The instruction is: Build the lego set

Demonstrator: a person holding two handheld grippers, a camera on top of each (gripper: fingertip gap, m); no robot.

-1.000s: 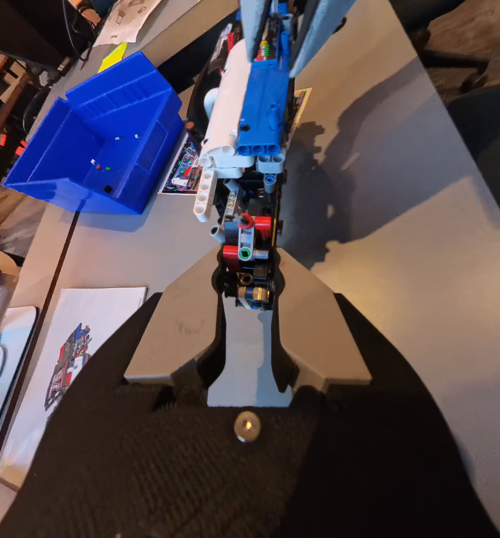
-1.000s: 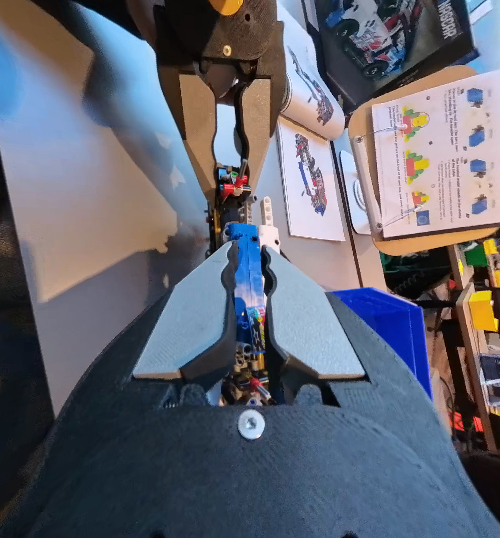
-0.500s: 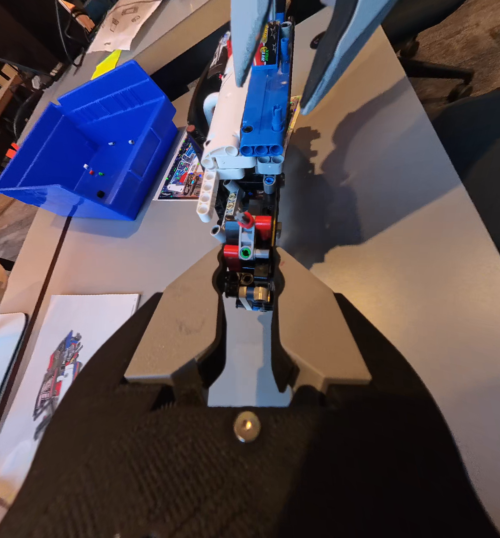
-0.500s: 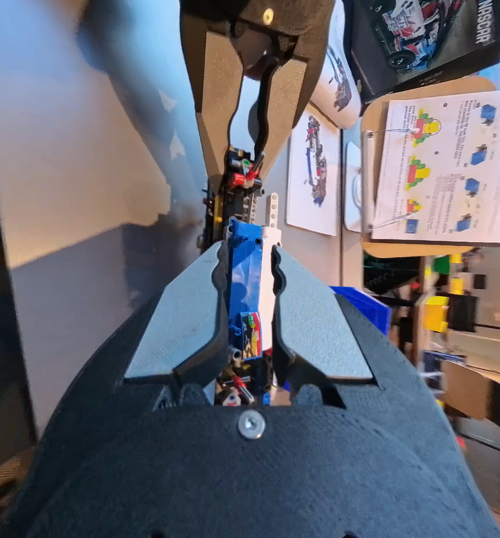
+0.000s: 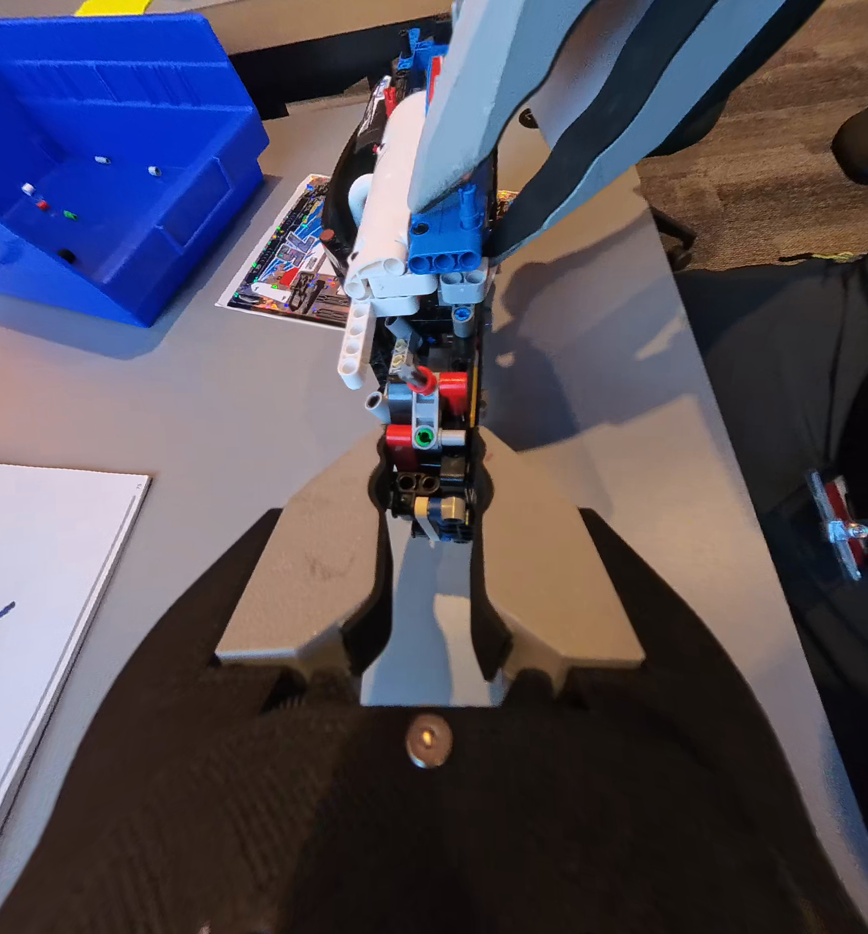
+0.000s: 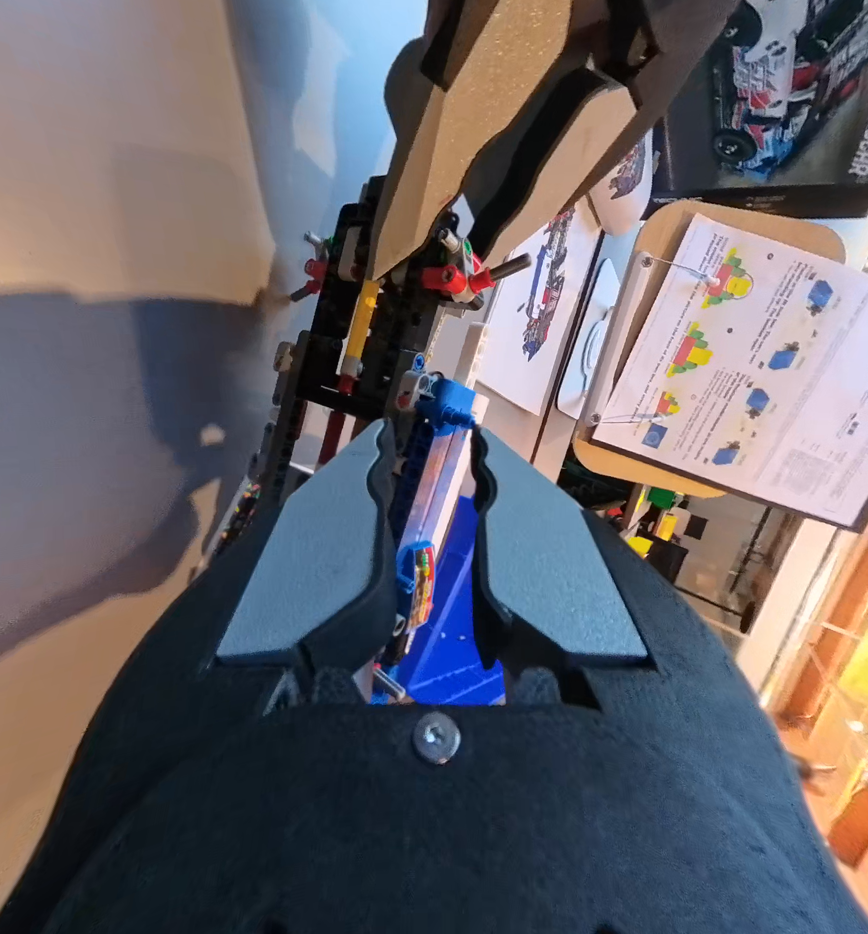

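Note:
A partly built lego car (image 5: 421,313), with a blue panel (image 5: 447,237), a white panel and a black and red frame, is held above the grey table (image 5: 219,394). My left gripper (image 5: 427,455) is shut on the car's black and red near end. My right gripper (image 5: 464,227) comes in from the far end; its jaws straddle the blue panel with a clear gap on one side. In the right wrist view the right gripper (image 6: 429,439) is open around the blue panel (image 6: 434,485), and the left gripper (image 6: 429,242) grips the frame (image 6: 366,354) beyond.
A blue bin (image 5: 108,167) with several small parts sits far left. A sticker sheet (image 5: 290,268) lies beside it, an instruction booklet (image 5: 42,581) at near left. A person's leg (image 5: 800,379) is past the table's right edge. A clipboard (image 6: 750,364) and a lego box (image 6: 800,101) are beyond. Left tips to right tips: about 7 centimeters.
My right gripper was shut on the blue panel and has opened, its jaws now apart around it. The left gripper keeps its hold; both views have swung closer to the car.

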